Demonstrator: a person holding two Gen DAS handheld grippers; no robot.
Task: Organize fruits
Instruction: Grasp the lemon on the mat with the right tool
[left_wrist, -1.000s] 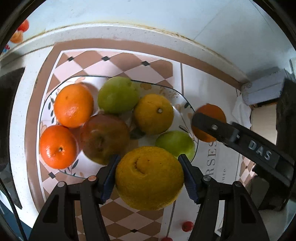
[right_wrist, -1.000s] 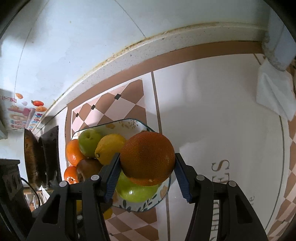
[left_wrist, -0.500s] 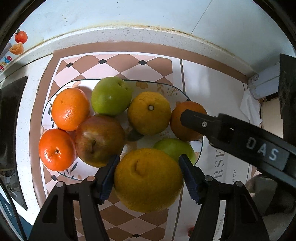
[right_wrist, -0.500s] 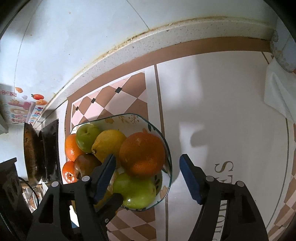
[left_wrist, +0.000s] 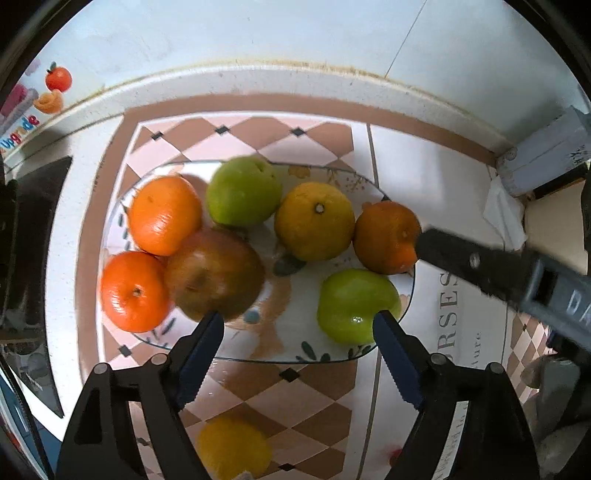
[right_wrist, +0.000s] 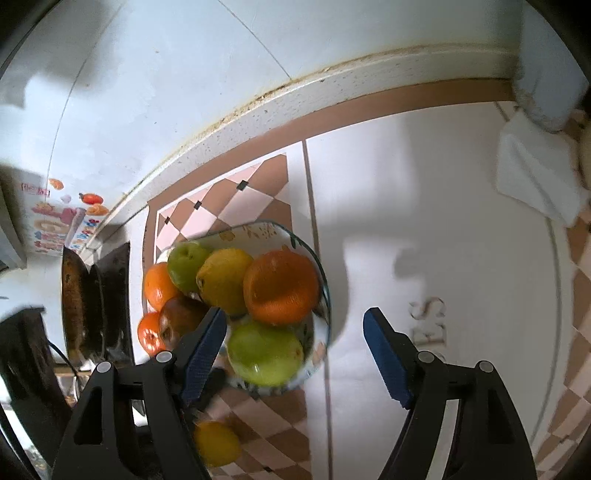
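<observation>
A patterned plate (left_wrist: 280, 354) (right_wrist: 325, 295) on the counter holds several fruits: two oranges at the left (left_wrist: 164, 214), a green apple (left_wrist: 242, 195), a brown-red apple (left_wrist: 214, 275), a yellow citrus (left_wrist: 314, 221), a dark orange (left_wrist: 386, 236) (right_wrist: 280, 286) and a second green apple (left_wrist: 354, 306) (right_wrist: 264, 352). My left gripper (left_wrist: 297, 354) is open and empty above the plate's near rim. A yellow lemon (left_wrist: 232, 446) (right_wrist: 216, 443) lies on the counter below it, outside the plate. My right gripper (right_wrist: 295, 354) is open and empty; one of its fingers (left_wrist: 480, 264) reaches in beside the dark orange.
A tiled wall and a raised ledge (left_wrist: 295, 74) run behind the plate. A dark stove and pan (right_wrist: 81, 295) stand at the left. A white cloth (right_wrist: 532, 173) and a grey box (left_wrist: 543, 155) lie at the right.
My left gripper opened and the lemon dropped to the counter below it. My right gripper let go of the dark orange, which now rests on the plate, and drew back.
</observation>
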